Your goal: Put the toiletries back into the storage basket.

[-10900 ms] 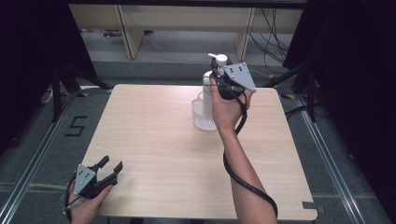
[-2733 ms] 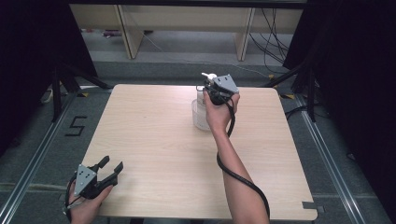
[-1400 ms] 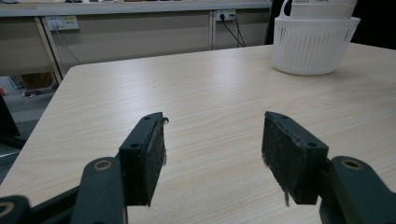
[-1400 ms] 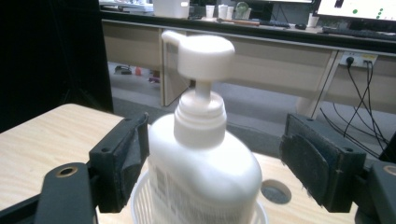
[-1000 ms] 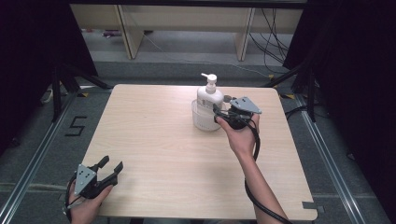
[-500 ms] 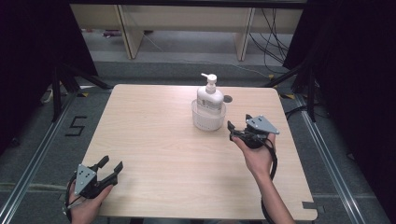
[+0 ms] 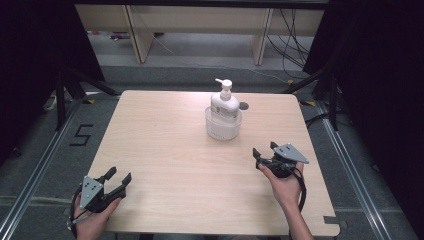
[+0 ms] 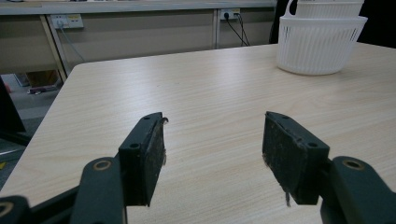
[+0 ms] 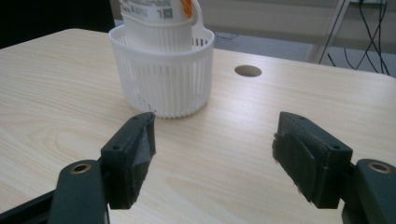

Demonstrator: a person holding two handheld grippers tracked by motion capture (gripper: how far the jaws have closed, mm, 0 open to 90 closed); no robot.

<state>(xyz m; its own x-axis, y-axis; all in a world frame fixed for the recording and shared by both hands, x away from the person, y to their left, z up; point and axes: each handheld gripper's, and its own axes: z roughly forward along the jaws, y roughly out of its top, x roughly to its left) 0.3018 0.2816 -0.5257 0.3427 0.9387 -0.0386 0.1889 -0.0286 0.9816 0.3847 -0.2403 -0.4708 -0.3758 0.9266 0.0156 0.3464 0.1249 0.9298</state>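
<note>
A white pump bottle (image 7: 224, 103) is seated upright in a white ribbed basket (image 7: 223, 127), which stands on the table (image 7: 175, 150) toward the far edge, slightly right of the centre line. A round cable hole (image 7: 243, 106) is set in the tabletop just beside the basket, on its far right side. The right claw (image 7: 264, 152) is held in a hand (image 7: 286, 186) near the right edge of the table, about midway along it, well apart from the basket and pointed toward it. In the right gripper view the basket (image 9: 161, 77) and the lower part of the bottle (image 9: 154, 18) are seen beyond the two black pads (image 9: 140, 156), with bare tabletop between the jaws; the jaws have just been closing slightly but are parted wide, and nothing is held. The left claw (image 7: 119, 179) is held in a hand (image 7: 90, 225) at the near left corner of the table, low over the surface. In the left gripper view its pads (image 8: 148, 156) are spread wide over bare wood, nothing is between them, and the basket (image 8: 319, 44) is seen far off at the upper right.
</note>
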